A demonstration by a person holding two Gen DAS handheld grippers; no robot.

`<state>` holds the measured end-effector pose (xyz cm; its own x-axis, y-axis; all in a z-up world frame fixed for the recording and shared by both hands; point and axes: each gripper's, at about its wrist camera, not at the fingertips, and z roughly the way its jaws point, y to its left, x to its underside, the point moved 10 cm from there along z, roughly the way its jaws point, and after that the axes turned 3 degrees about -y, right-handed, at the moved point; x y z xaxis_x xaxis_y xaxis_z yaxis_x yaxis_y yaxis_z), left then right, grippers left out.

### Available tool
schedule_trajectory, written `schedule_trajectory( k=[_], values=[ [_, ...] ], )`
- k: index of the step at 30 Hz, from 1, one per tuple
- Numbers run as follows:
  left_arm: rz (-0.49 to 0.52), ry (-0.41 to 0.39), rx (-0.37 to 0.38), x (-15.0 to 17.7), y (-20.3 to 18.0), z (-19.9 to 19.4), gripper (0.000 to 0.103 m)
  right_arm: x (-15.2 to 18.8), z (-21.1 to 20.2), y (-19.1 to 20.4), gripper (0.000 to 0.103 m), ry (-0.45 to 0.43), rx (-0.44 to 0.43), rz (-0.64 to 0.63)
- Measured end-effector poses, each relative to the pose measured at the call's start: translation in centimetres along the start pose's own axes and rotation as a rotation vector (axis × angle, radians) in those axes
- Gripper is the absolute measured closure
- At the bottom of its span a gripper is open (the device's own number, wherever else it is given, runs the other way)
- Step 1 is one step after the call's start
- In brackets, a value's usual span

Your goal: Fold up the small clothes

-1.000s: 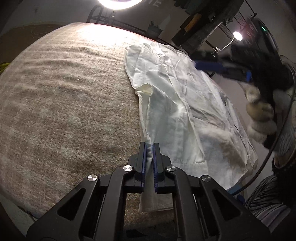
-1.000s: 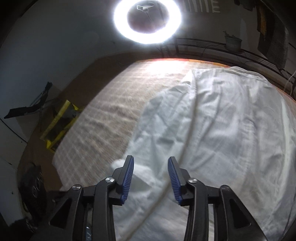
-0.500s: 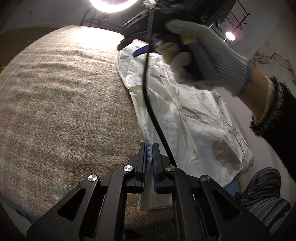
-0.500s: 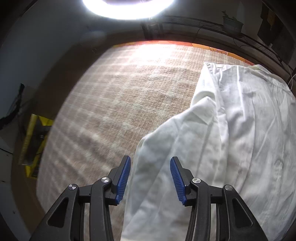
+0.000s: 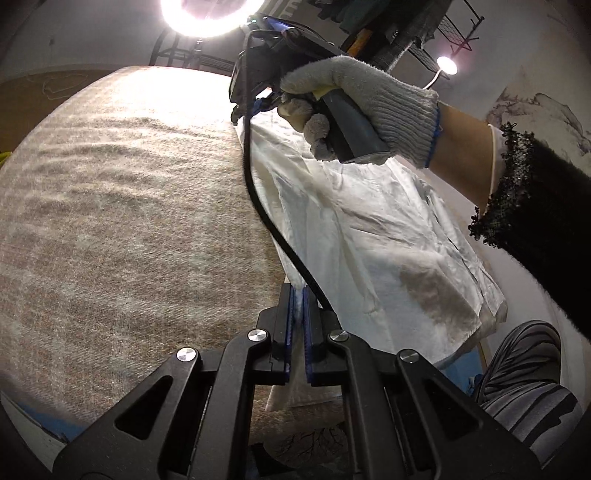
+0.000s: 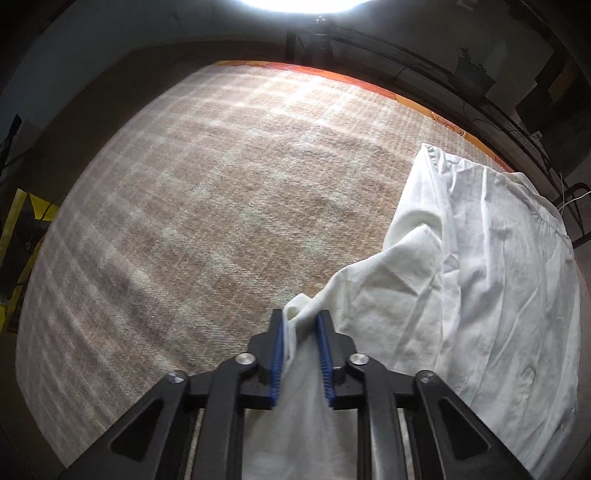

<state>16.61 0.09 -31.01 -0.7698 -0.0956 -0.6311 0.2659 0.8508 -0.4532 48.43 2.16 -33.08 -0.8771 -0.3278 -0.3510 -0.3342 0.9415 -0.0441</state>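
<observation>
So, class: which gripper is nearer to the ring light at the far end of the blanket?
Right. The right gripper grips the white shirt at its far part, toward the ring light; the left gripper clamps the shirt's near edge.

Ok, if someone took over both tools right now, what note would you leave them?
Left tool: shut on the near end of the white shirt, at its edge.
Right tool, in a gloved hand: jaws have just been closing, with shirt fabric bunched between them, further along the same side.
The shirt lies spread on the plaid blanket.
Done: both grips taken along one side.
Left: probably lift that side and fold it across the shirt, then finish folding.
</observation>
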Motion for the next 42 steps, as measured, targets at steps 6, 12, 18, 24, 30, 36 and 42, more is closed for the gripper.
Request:
schedule_trajectory(
  k=[6, 12, 18, 24, 30, 36, 42],
  values=[
    [0.072, 0.019, -0.004, -0.6, -1.9, 0.5, 0.101, -0.4, -2.1, -2.1, 0.101, -0.089, -0.154, 0.087],
    [0.120, 0.048, 0.015, -1.1, -3.9, 0.8, 0.101, -0.6, -5.0, -4.8, 0.101, -0.214, -0.276, 0.167],
    [0.198, 0.086, 0.051, -1.4, -7.1, 1.8, 0.101, 0.3, -7.6, -9.1, 0.101, -0.298, -0.343, 0.265],
    [0.306, 0.149, 0.086, -1.0, -11.1, 3.8, 0.101, 2.9, -9.0, -15.2, 0.101, -0.344, -0.347, 0.375],
    [0.352, 0.229, 0.112, -0.1, -13.6, 6.3, 0.101, 5.1, -7.8, -18.7, 0.101, -0.332, -0.322, 0.447],
    [0.369, 0.298, 0.118, 0.6, -14.2, 8.5, 0.101, 5.7, -6.5, -19.6, 0.101, -0.312, -0.264, 0.421],
    [0.378, 0.328, 0.104, 1.0, -14.2, 9.1, 0.096, 7.4, -4.3, -21.1, 0.095, -0.247, -0.202, 0.414]
  ],
)
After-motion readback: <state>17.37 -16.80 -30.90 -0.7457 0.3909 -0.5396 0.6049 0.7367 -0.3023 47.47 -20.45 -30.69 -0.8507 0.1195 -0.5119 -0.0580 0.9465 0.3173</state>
